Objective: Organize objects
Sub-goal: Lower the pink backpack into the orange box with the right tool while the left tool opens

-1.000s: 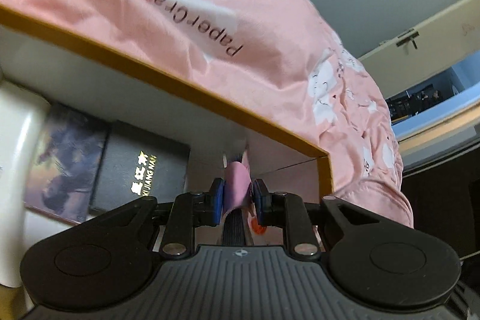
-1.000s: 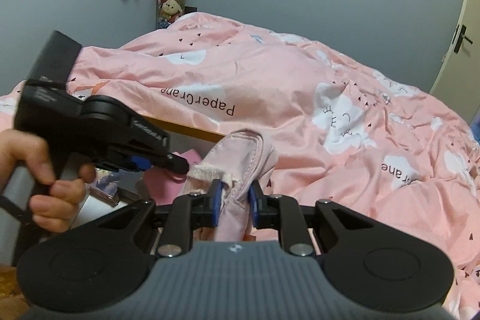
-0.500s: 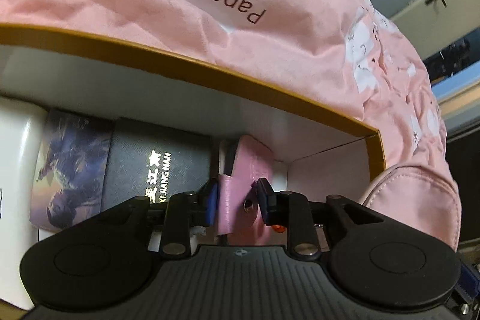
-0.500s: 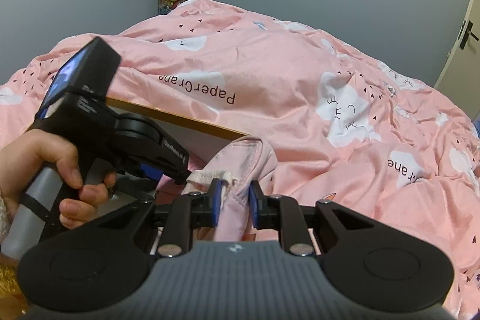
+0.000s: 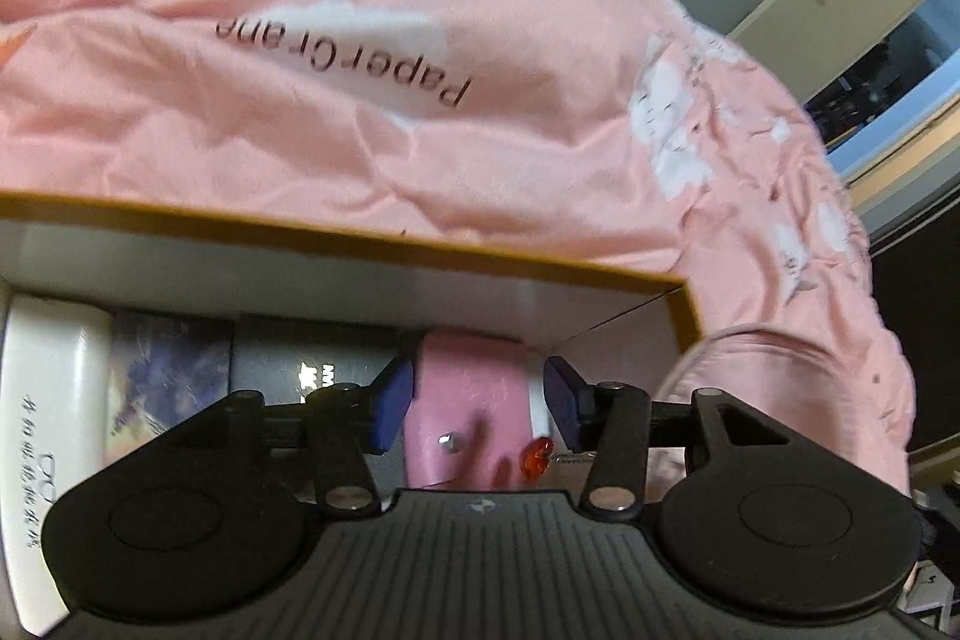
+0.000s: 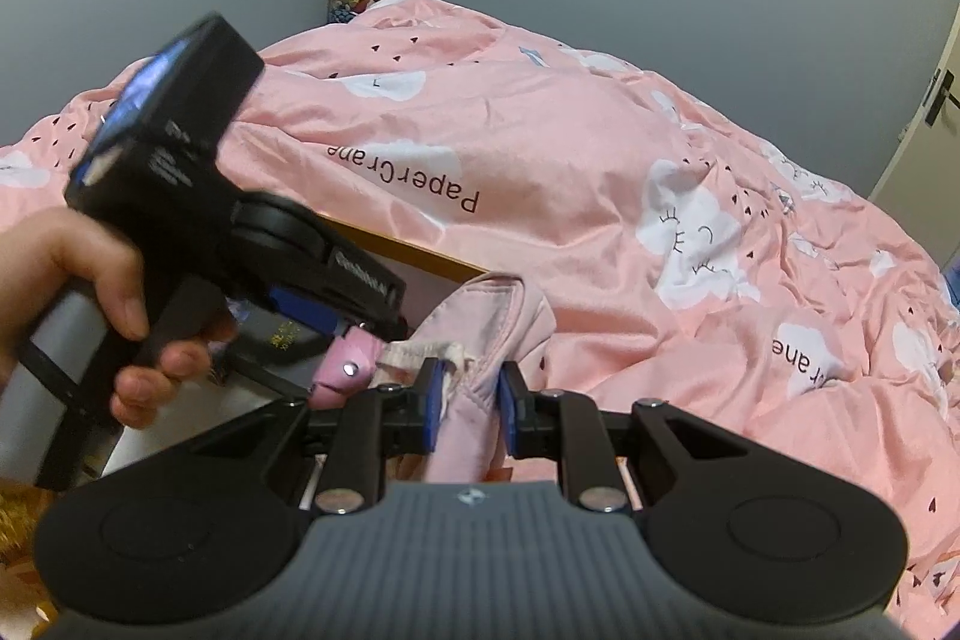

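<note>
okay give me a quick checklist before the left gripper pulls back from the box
1. Left gripper letting go: ok, jaws are opening, pads off the pink pouch.
2. Pouch inside the box: ok, it sits beside the black case near the right wall.
3. Pouch resting flat on the box floor: cannot tell, its lower part is hidden.
4. Right gripper grip: ok, shut on the pink cloth.
5. Cloth clear of the left gripper's way out: cannot tell, it bulges just beside the box corner.
</note>
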